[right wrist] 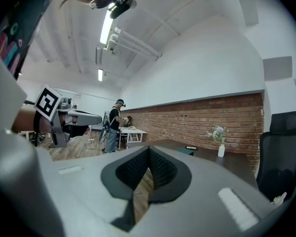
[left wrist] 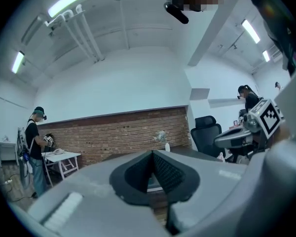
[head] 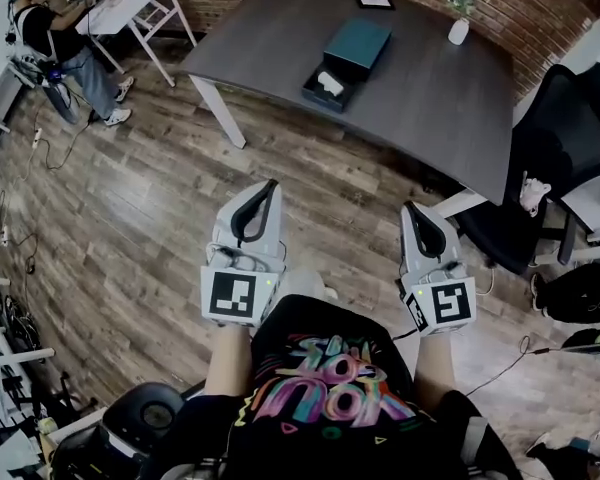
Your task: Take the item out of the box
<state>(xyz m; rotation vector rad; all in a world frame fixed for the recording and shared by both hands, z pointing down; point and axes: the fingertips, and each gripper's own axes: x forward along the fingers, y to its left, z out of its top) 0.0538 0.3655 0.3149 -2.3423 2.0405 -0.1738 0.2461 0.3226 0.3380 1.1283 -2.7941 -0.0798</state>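
An open dark teal box (head: 325, 88) lies on the grey table (head: 430, 98) far ahead, with a white item (head: 330, 81) inside it. Its lid (head: 358, 43) rests just behind it. My left gripper (head: 270, 184) and right gripper (head: 411, 206) are held side by side close to my body, over the wooden floor and well short of the table. Both are shut with nothing between the jaws. In the left gripper view the pads (left wrist: 163, 172) meet at the tip. From the right gripper view I see the same, with the teal box (right wrist: 187, 152) small beyond the jaws.
A white vase of flowers (head: 459, 30) and a flat black frame (head: 374, 1) stand at the table's far side. A black office chair (head: 550, 158) is at the right. Another person (head: 60, 48) stands by a white folding table (head: 130, 3) at the back left. Cables lie on the floor.
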